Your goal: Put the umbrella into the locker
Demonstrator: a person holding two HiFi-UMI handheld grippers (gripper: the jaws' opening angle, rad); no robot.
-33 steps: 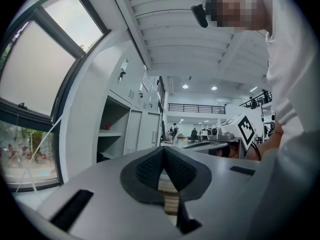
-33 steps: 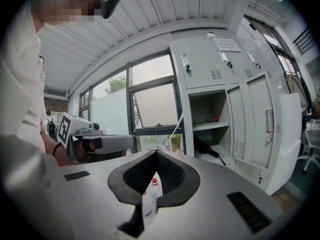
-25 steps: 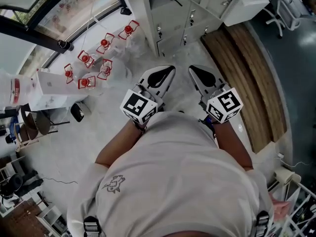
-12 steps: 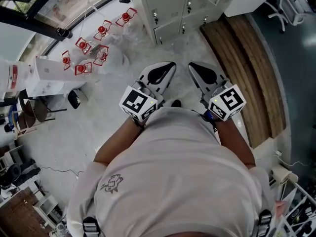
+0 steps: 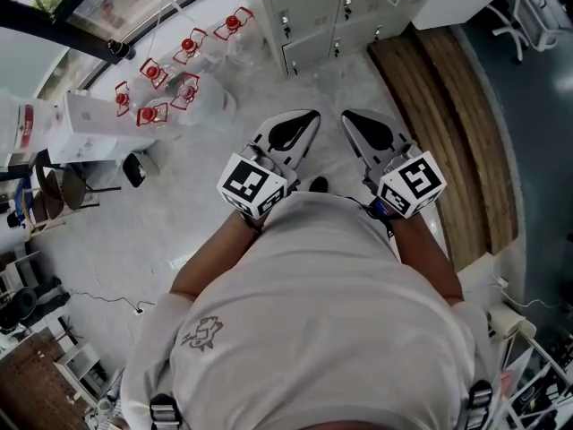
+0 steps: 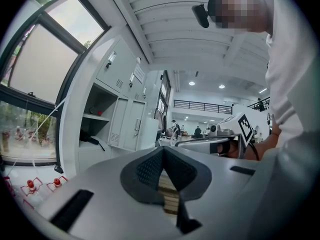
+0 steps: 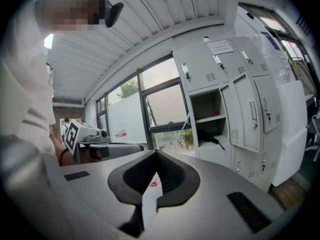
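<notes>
The grey lockers stand ahead of me, at the top of the head view. One compartment is open, and a black umbrella lies on its shelf. My left gripper and right gripper are held side by side in front of my body and point at the lockers from a distance. In the left gripper view the left gripper has its jaws together with nothing in them. In the right gripper view the right gripper is likewise shut and empty.
Several red stands sit on the pale floor at the upper left by the window. A white box and a chair are at the left. A wooden floor strip runs along the right. An open locker door hangs beside the compartment.
The lockers and the red stands have slid towards the top of the head view. Both grippers stay side by side, shut and empty.
</notes>
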